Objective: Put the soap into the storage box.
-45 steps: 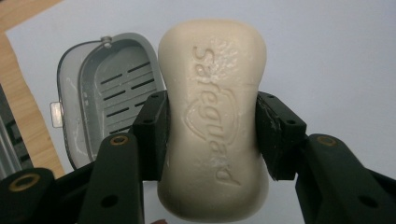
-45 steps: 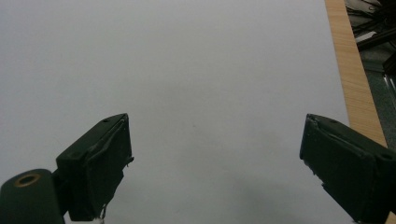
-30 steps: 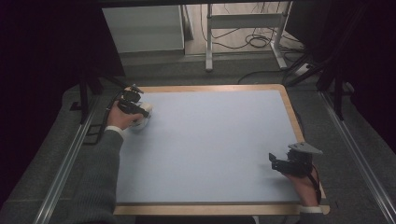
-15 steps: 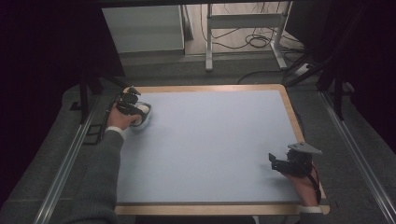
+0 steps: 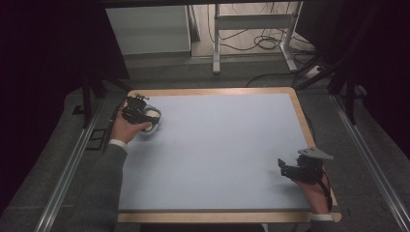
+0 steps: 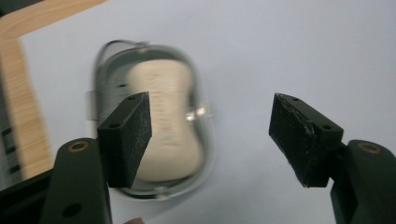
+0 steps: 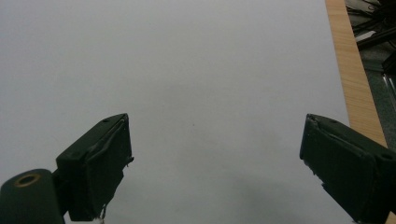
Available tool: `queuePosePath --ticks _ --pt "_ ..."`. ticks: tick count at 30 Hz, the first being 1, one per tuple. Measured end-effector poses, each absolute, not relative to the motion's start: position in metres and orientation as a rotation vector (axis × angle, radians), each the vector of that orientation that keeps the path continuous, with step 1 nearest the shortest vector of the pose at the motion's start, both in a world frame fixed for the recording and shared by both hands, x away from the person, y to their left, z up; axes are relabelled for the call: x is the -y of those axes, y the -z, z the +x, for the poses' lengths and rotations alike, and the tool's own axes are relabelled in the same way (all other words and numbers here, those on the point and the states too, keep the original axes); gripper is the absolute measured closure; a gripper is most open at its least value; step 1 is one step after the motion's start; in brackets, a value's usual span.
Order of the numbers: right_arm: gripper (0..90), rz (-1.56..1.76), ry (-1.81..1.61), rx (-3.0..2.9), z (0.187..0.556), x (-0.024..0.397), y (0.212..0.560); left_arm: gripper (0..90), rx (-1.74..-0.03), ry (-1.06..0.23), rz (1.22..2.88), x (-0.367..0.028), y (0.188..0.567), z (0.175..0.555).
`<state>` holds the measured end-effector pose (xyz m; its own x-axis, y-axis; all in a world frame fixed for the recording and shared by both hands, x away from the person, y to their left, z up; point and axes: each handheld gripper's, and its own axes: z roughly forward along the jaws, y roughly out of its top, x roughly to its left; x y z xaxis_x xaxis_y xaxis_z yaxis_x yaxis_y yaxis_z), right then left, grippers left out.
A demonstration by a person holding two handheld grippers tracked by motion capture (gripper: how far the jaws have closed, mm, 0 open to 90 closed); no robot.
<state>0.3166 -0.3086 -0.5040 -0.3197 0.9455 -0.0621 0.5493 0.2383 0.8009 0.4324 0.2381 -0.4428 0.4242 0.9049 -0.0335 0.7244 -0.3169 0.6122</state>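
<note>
A clear oval soap dish (image 6: 108, 60) holding a cream soap bar (image 6: 168, 112) lies on the pale blue mat (image 5: 217, 145) near its far left corner; in the high view the dish (image 5: 153, 126) is a small pale shape. My left gripper (image 6: 210, 121) hovers just over it. Its jaws have just been opening and stand apart, with nothing between the pads; the dish lies behind the left jaw. In the high view the left gripper (image 5: 138, 113) sits right beside the dish. My right gripper (image 7: 215, 149) is open over bare mat, near the front right corner (image 5: 290, 169).
A wooden rim (image 5: 212, 91) frames the mat. Metal rails (image 5: 67, 169) run along both sides of the table. Beyond the far edge stand a pale cabinet (image 5: 147, 29) and a table frame (image 5: 251, 21) with cables on the floor.
The left gripper has drawn back slightly from the soap dish, toward the near side. The dish stays on the mat. The right gripper has not moved.
</note>
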Motion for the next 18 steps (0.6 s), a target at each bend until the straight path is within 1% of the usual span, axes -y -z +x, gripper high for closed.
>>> queuePosePath --ticks 6,14,18 --pt "8.9 1.356 -0.941 -1.96 0.315 0.308 0.501 29.1 -1.248 -0.419 2.169 -0.225 0.455 0.404" --pt "8.9 1.345 -0.941 -1.964 0.314 0.306 0.5 27.5 -1.195 -0.349 2.144 -0.221 0.481 0.366" --pt "8.9 1.344 -0.936 -1.964 0.314 0.306 0.501 26.9 -1.179 -0.33 2.1 -0.221 0.491 0.343"
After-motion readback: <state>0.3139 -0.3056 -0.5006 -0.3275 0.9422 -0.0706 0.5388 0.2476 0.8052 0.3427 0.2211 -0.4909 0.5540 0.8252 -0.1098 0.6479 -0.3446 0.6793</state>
